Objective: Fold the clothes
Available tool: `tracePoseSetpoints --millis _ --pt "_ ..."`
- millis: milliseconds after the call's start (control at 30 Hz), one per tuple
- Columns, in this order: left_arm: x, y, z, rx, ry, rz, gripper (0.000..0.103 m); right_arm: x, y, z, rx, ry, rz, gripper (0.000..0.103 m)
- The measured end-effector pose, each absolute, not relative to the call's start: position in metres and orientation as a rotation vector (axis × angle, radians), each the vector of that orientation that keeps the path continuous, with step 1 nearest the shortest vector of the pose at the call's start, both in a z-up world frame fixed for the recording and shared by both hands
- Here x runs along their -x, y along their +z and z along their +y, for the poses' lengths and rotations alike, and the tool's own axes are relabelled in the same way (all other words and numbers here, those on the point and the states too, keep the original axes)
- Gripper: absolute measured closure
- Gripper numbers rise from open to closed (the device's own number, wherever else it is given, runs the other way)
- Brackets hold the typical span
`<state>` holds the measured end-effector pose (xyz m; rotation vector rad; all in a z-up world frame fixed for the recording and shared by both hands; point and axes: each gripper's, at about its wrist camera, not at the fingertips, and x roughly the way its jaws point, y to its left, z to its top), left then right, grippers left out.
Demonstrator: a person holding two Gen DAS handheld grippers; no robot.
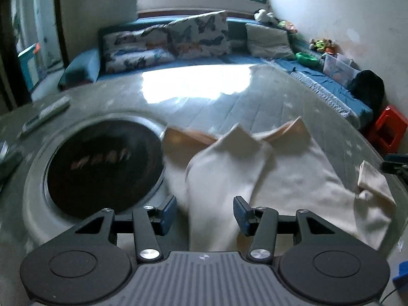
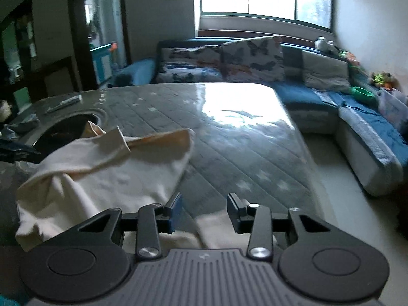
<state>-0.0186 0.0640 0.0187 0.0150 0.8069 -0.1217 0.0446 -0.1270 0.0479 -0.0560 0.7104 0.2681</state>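
Note:
A cream-white garment with an orange-lined collar lies on the grey table, one sleeve folded across its body. My left gripper is open, its fingers on either side of the folded sleeve's near end, just above the cloth. In the right wrist view the same garment lies at the left, with another part of it under my right gripper. The right gripper is open and holds nothing, just above the table at the garment's edge.
The grey quilted table has a round dark recessed cooktop at its left and a remote-like object beyond. A blue corner sofa with butterfly cushions wraps the far side. A red stool stands at the right.

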Motion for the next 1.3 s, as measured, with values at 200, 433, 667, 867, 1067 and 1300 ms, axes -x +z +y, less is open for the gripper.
tracePoseSetpoints --millis 200,433,667,867,1067,1300 --pt "-0.037 0.005 0.081 0.057 -0.015 0.834 0.05 -0.102 0.028 -0.106 0.031 0.312 0.723 0.065" --pt "-0.083 -0.016 0.103 0.101 0.05 0.87 0.051 -0.161 -0.001 -0.087 -0.005 0.324 0.764 0.065" --pt "-0.115 -0.036 0.1 0.067 0.046 0.902 0.061 -0.191 -0.018 -0.08 -0.036 0.337 0.775 0.065" --pt "-0.131 -0.037 0.087 0.047 -0.002 0.902 0.091 -0.196 -0.019 -0.08 -0.034 0.339 0.764 0.099" --pt "-0.156 -0.036 0.067 0.041 -0.035 0.884 0.092 -0.193 -0.005 -0.092 0.022 0.236 0.701 0.099" --pt "-0.175 -0.033 0.043 0.018 -0.034 0.867 0.085 -0.212 -0.001 -0.111 0.071 0.125 0.703 0.097"
